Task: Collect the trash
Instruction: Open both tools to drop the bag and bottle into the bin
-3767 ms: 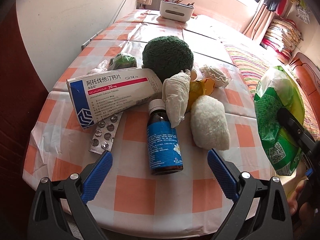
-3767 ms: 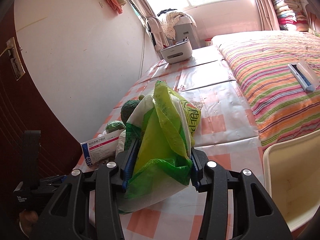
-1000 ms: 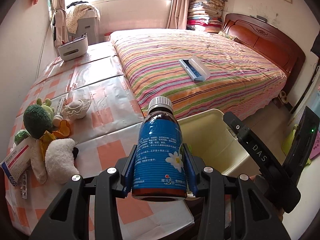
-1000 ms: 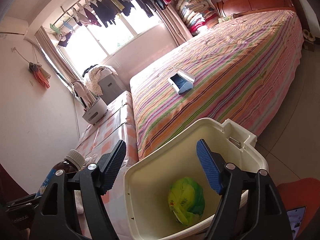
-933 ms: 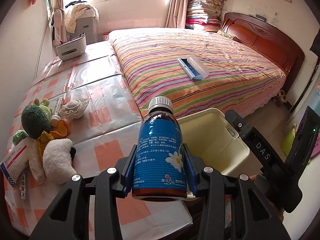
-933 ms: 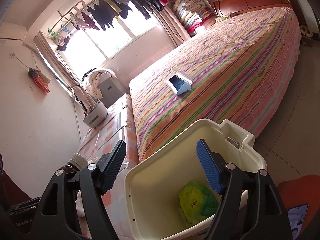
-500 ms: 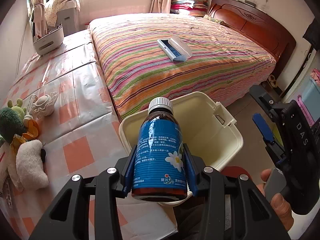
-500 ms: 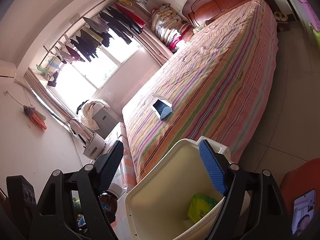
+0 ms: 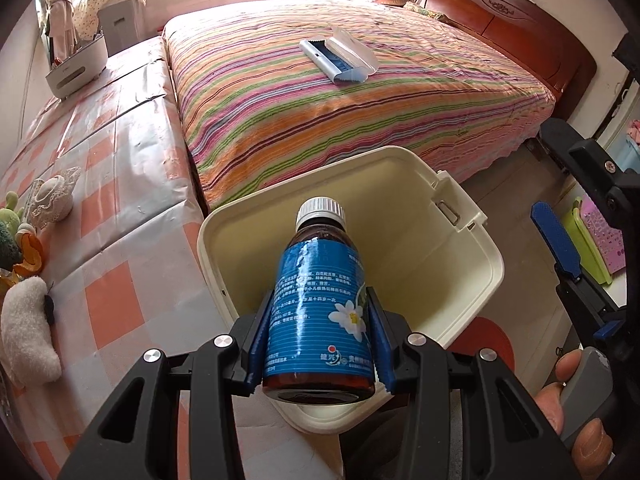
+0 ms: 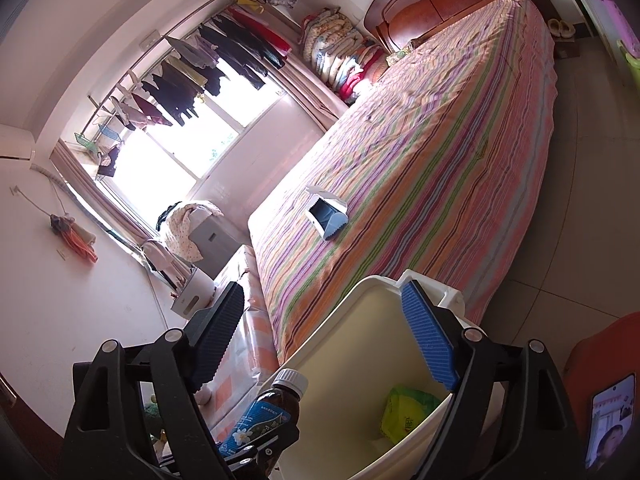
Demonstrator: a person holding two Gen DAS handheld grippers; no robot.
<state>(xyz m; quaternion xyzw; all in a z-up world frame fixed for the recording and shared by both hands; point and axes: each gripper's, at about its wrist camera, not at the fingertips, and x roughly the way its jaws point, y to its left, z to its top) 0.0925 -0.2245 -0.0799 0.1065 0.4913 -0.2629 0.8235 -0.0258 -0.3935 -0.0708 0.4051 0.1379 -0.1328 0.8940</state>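
The brown bottle [image 9: 320, 304] with the blue label sits low in the middle of the frame, squeezed tight by the left gripper [image 9: 318, 338], over the cream bin [image 9: 460, 216]; a green bag [image 10: 406, 410] lies inside; the right gripper [image 10: 324, 336] is opening, nothing between its blue pads [image 10: 430, 340].

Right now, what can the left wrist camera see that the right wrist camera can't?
Only the left wrist view shows the white plush toy on the checked tablecloth, and the left gripper clamped on the medicine bottle.

Only the right wrist view shows the green bag lying inside the bin, the clothes hanging by the window, and the right gripper's jaws opening with nothing between them.

Both show the bottle, the cream bin and the striped bed.
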